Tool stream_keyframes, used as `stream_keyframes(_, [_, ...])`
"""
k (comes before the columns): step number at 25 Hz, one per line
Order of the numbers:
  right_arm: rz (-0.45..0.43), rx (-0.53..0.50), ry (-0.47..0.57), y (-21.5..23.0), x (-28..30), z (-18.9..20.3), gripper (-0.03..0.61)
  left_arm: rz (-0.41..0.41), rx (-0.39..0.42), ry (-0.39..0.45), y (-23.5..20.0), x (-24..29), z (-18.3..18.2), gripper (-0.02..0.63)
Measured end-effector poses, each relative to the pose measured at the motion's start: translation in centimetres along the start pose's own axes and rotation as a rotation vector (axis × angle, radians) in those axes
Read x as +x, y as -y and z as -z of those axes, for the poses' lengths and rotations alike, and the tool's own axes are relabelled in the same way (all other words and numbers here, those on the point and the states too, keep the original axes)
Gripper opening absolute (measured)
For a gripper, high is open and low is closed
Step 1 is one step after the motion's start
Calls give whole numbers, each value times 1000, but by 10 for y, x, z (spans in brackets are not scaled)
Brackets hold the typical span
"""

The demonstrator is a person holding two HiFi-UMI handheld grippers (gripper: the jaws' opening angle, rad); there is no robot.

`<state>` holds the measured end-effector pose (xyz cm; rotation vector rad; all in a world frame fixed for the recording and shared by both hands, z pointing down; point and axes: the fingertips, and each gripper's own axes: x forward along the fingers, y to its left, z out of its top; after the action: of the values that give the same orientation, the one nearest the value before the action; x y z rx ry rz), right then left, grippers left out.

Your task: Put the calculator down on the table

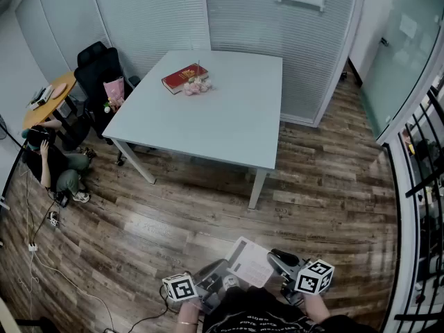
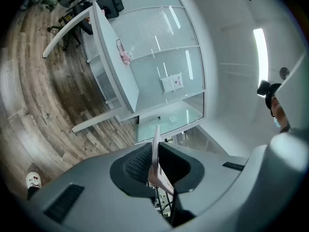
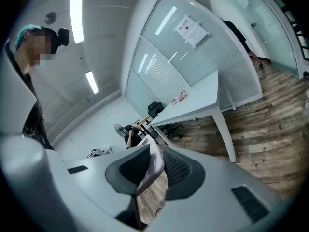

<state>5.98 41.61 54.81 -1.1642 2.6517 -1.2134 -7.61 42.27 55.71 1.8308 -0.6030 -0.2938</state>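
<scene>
Plainly, you held the calculator (image 1: pixel 248 262) up off the floor (image 1: pixel 326 179) between both grippers, close in front of your body. Your left gripper (image 2: pixel 155 164) had its fingers (image 2: pixel 136 166) nearly together, clamped on one thin edge of the calculator (image 2: pixel 155 148), which stood edge-on between them. Your right gripper (image 3: pixel 152 167) pointed a little downward, its fingers (image 3: pixel 179 170) pressed on the opposite side of the same flat, pale calculator (image 3: pixel 153 180). From above, the left gripper (image 1: pixel 223 280) and right gripper (image 1: pixel 275 258) sat at either end of it. The table (image 1: pixel 229 123) stood well beyond the fingers, apart from the calculator, with a red book (image 1: pixel 184 77) and pink flowers (image 1: pixel 196 86) touching each other near its far edge.
</scene>
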Motion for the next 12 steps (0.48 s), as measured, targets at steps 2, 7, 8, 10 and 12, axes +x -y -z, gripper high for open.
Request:
stream_keyframes(2, [0,-5,-4,-5,-6,3,89,-6,-3,5,3,-4,6,55])
stream_keyframes(7, [1,-18,-9,-11,-16,6,89,-11,4,9,10,-9,15,55])
stream_keyframes(8, [-1,-23,-9,-12,-16,7,89,-11,6,9,10,-9,15,55])
stream_keyframes(10, [-1,-30,-9,-13,-16,7,89,-10,11,9,11,-10,14,55])
stream_keyframes(12, [2,-30,-4,-13,-15,7,91,-9,20,9,12,-11,13,55])
